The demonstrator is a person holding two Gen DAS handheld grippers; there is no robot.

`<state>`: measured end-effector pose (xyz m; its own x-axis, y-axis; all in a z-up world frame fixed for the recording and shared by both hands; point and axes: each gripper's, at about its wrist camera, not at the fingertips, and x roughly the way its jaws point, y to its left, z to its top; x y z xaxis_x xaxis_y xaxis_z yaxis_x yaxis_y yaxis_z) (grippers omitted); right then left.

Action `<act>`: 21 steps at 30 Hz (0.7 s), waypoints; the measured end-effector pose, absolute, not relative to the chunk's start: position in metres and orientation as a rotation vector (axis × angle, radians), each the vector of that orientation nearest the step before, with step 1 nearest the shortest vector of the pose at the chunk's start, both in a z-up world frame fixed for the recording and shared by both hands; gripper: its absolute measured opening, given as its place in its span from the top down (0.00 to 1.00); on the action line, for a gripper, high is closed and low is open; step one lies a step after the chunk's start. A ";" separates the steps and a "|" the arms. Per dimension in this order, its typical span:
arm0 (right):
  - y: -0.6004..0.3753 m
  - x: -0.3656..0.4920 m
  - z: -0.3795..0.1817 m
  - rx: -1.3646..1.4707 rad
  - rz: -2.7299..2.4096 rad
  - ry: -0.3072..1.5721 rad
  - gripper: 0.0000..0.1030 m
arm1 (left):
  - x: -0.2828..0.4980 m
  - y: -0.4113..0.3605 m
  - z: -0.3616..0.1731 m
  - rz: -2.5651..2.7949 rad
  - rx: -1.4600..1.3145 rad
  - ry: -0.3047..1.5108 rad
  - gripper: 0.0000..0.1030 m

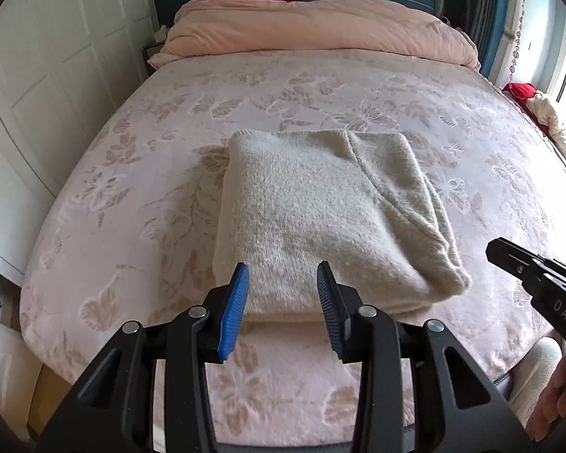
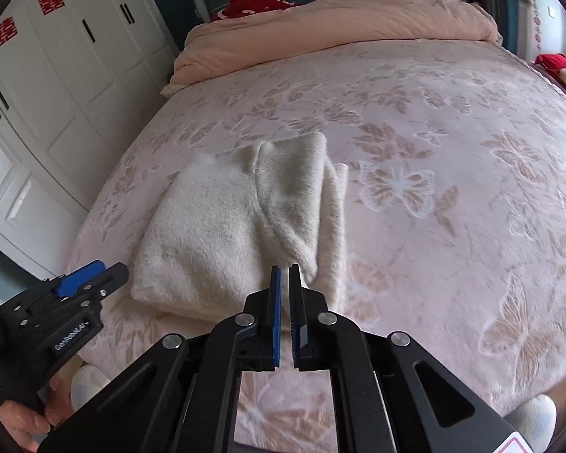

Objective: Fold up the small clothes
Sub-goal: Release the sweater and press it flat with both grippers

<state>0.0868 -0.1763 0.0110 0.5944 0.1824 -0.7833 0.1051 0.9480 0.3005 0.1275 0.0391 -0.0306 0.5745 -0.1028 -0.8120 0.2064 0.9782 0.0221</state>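
Sweater (image 1: 320, 204) sits folded near bed (image 1: 132, 151) front edge, left gripper (image 1: 283, 287) spread wide, right gripper (image 2: 285, 283) pinched empty, likely fold finished.

Both wrist views low at bed (image 1: 358, 87) foot, facing headboard; share folded sweater (image 1: 320, 207), close
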 end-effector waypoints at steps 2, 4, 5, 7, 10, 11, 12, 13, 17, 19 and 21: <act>-0.177 0.080 0.011 0.335 0.041 0.938 0.96 | 0.120 0.038 -0.027 -0.171 0.120 0.944 0.65; -0.177 0.073 0.011 0.336 0.040 0.939 0.96 | 0.114 0.038 -0.025 -0.167 0.122 0.940 0.65; -0.177 0.070 0.010 0.338 0.038 0.941 0.96 | 0.110 0.038 -0.024 -0.163 0.124 0.937 0.65; -0.176 0.066 0.009 0.340 0.039 0.944 0.96 | 0.104 0.038 -0.023 -0.164 0.121 0.935 0.65; -0.173 0.059 0.008 0.335 0.044 0.948 0.95 | 0.098 0.037 -0.024 -0.161 0.124 0.935 0.65; -0.172 0.057 0.008 0.334 0.045 0.948 0.95 | 0.096 0.037 -0.024 -0.161 0.124 0.935 0.65; -0.171 0.055 0.008 0.335 0.046 0.948 0.95 | 0.094 0.037 -0.024 -0.161 0.123 0.936 0.65; -0.170 0.053 0.008 0.336 0.046 0.948 0.95 | 0.093 0.036 -0.024 -0.161 0.123 0.936 0.65; -0.167 0.047 0.010 0.335 0.050 0.948 0.95 | 0.086 0.036 -0.023 -0.162 0.123 0.932 0.65; -0.166 0.044 0.011 0.332 0.049 0.944 0.95 | 0.084 0.037 -0.023 -0.159 0.125 0.930 0.65; -0.165 0.040 0.011 0.328 0.046 0.941 0.95 | 0.082 0.038 -0.024 -0.157 0.123 0.931 0.65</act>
